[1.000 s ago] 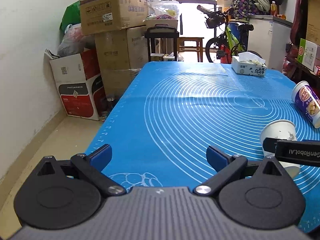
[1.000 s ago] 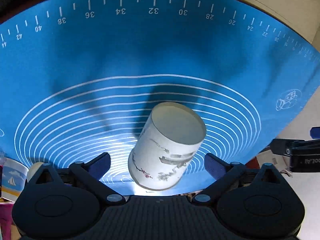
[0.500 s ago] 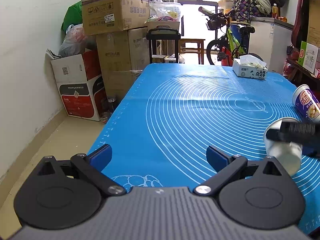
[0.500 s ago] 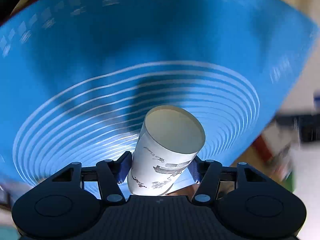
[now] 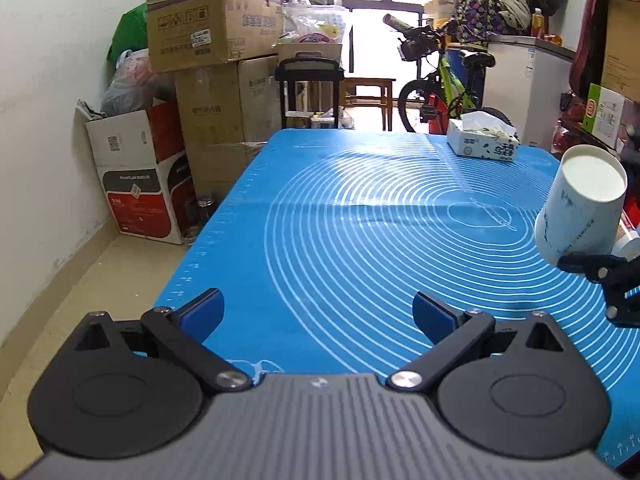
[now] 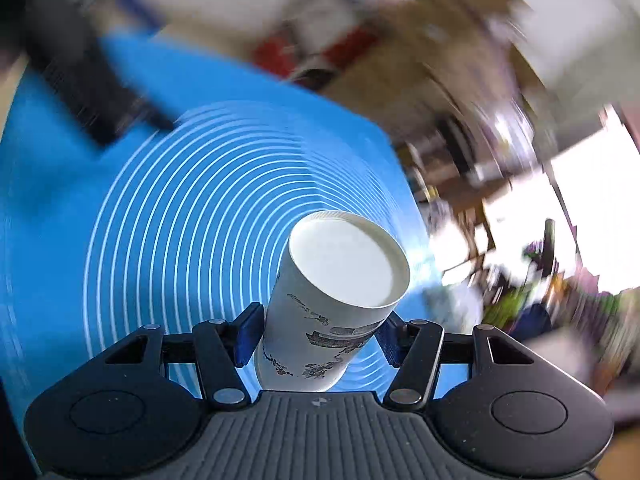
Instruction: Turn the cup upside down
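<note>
A white paper cup (image 6: 328, 304) with grey ink drawings is held in my right gripper (image 6: 318, 334), whose blue pads press its sides near the rim end. The cup's closed base faces the camera and points up and away. In the left wrist view the cup (image 5: 580, 210) hangs above the right edge of the blue mat (image 5: 360, 220), base tilted upward, with the right gripper (image 5: 600, 268) under it. My left gripper (image 5: 316, 316) is open and empty, low over the mat's near edge.
A tissue box (image 5: 482, 142) lies at the mat's far right. Stacked cardboard boxes (image 5: 208, 80), a black cart (image 5: 310, 92) and a bicycle (image 5: 436, 80) stand beyond the table. A white wall runs along the left.
My right gripper shut on the cup, lifted it off the mat and swung it so its base points up. The right wrist view is now motion-blurred. The left gripper stayed put.
</note>
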Available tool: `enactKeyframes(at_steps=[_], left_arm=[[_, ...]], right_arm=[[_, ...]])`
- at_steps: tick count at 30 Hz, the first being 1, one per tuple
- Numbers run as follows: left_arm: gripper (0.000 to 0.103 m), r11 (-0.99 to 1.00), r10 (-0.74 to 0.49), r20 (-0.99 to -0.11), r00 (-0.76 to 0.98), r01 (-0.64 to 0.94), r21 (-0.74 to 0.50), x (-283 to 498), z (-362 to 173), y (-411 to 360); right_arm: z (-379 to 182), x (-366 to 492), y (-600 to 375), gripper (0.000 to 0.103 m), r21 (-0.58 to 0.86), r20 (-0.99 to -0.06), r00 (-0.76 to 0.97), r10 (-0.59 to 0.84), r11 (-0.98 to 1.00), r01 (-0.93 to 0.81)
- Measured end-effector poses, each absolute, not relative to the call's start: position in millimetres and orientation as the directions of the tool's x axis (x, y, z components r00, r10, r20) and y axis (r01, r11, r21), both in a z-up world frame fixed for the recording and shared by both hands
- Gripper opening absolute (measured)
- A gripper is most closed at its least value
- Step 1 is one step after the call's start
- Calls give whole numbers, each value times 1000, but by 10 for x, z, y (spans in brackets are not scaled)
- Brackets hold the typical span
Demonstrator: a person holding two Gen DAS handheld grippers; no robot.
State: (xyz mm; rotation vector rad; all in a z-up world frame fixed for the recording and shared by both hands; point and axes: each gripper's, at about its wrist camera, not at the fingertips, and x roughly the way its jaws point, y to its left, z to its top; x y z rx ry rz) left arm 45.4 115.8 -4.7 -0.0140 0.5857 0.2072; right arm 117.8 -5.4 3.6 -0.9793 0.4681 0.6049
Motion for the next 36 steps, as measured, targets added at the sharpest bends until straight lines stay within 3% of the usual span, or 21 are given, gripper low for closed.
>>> enactKeyframes(at_steps=[5, 9, 15, 25, 35, 36], left_arm=[[99, 983, 174, -548, 818, -174, 53, 482, -51, 1058], [99, 986, 161, -554, 817, -159, 52, 492, -64, 982], [99, 988, 152, -552, 820, -140, 64, 470, -77, 897], [99, 989, 148, -556, 818, -132, 68, 466, -77, 880], [99, 991, 134, -550, 825, -118, 63, 424, -41, 797], [99, 991, 131, -546, 827, -113, 65, 409, -29, 774]], right_arm=[[31, 1299, -606, 56, -344, -591, 753, 289, 754, -559], [-159, 1324, -1015, 56, -174, -571, 782, 250, 894, -413], [-424, 1261, -1155, 56, -130, -548, 820, 167, 951, -281], [-627, 1198, -1184, 56, -119, -531, 833, 153, 960, -252], [-467, 1035, -1257, 84, -117, -512, 842, 168, 958, -261], [-430, 997, -1286, 91, -111, -507, 845, 169, 960, -258]])
